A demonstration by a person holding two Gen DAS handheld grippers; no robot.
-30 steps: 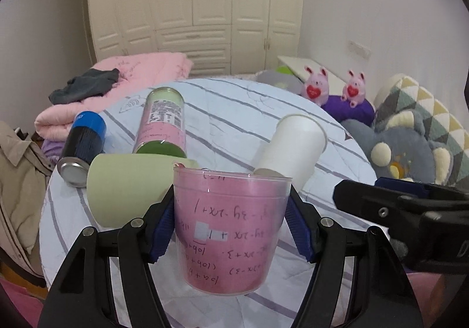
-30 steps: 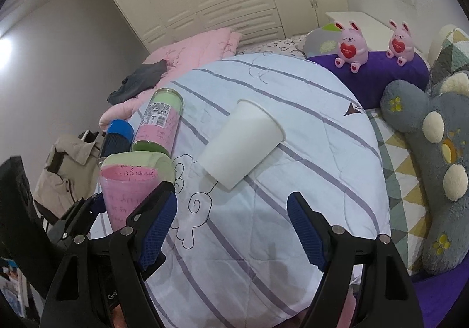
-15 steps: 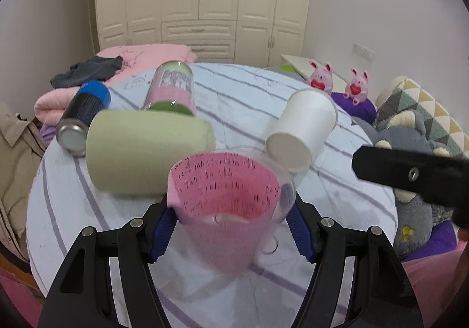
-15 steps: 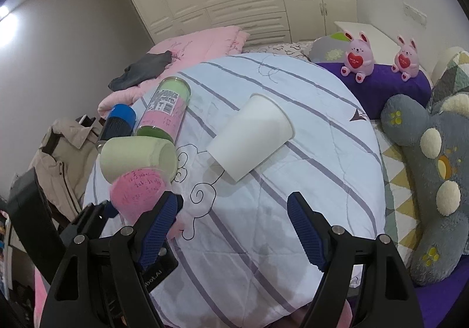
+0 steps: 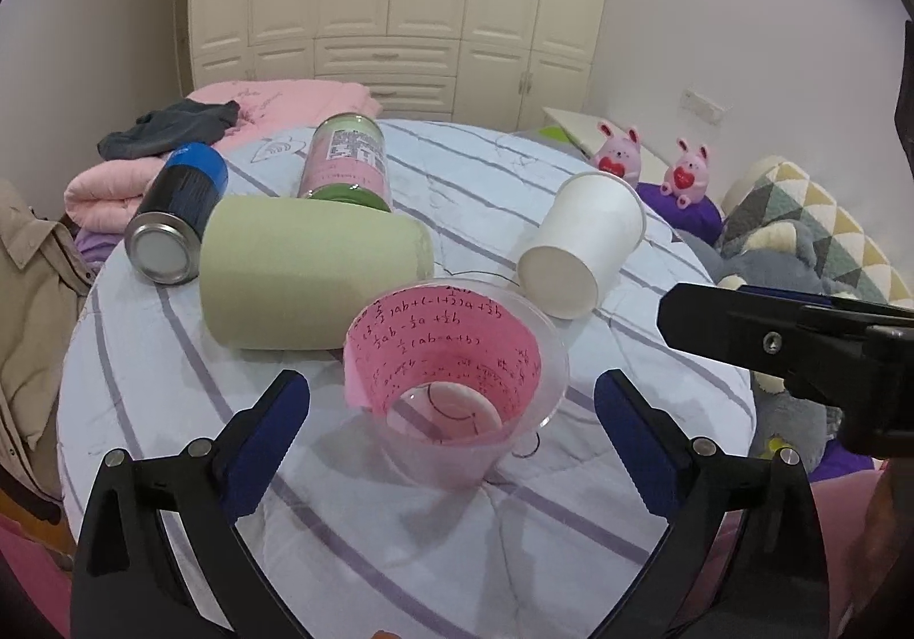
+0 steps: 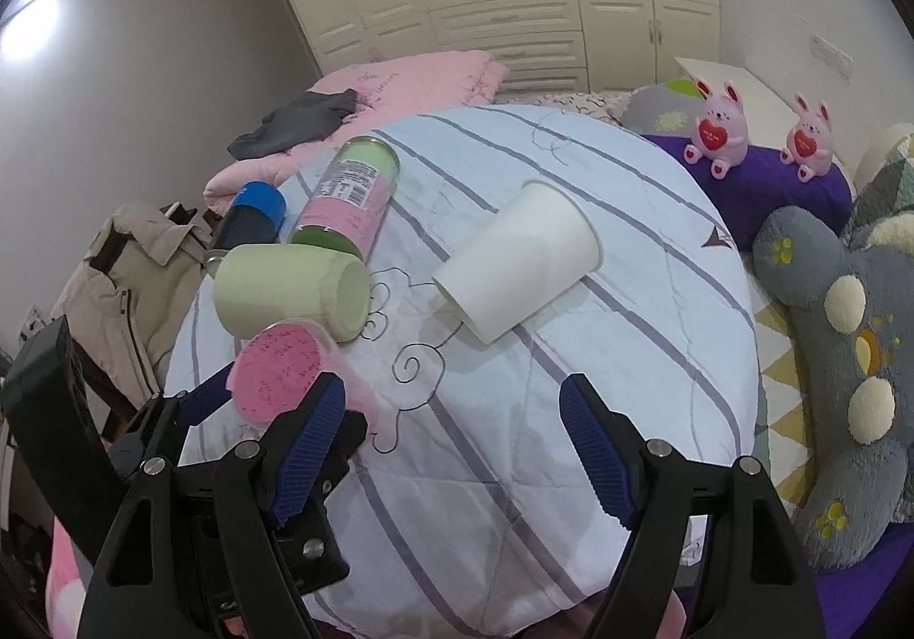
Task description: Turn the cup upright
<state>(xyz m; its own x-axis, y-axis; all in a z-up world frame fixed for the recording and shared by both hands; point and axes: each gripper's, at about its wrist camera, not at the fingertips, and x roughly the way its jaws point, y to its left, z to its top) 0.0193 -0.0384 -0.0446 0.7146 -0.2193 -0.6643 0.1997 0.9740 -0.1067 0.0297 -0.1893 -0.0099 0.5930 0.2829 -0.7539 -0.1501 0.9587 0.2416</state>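
A clear plastic cup with a pink written-on paper liner [image 5: 457, 388] stands upright on the striped quilt [image 5: 400, 536]; it also shows in the right wrist view [image 6: 280, 376]. My left gripper [image 5: 451, 427] is open, its blue pads apart on either side of the cup without touching it. My right gripper [image 6: 451, 445] is open and empty over the quilt, right of the cup. A white paper cup [image 5: 582, 245] lies on its side, also in the right wrist view [image 6: 520, 262]. A pale green cup [image 5: 308, 273] lies on its side just behind the pink cup.
A pink-green can [image 5: 348, 162] and a blue-capped can [image 5: 177, 213] lie at the back left. Folded pink bedding [image 6: 411, 79] is behind. Two pink bunny toys [image 6: 720, 131] and a grey plush pillow [image 6: 840, 353] sit to the right.
The left gripper lowered the pink cup onto the quilt, then opened and let it go. The cup now stands free. The right gripper stayed open and shifted slightly.
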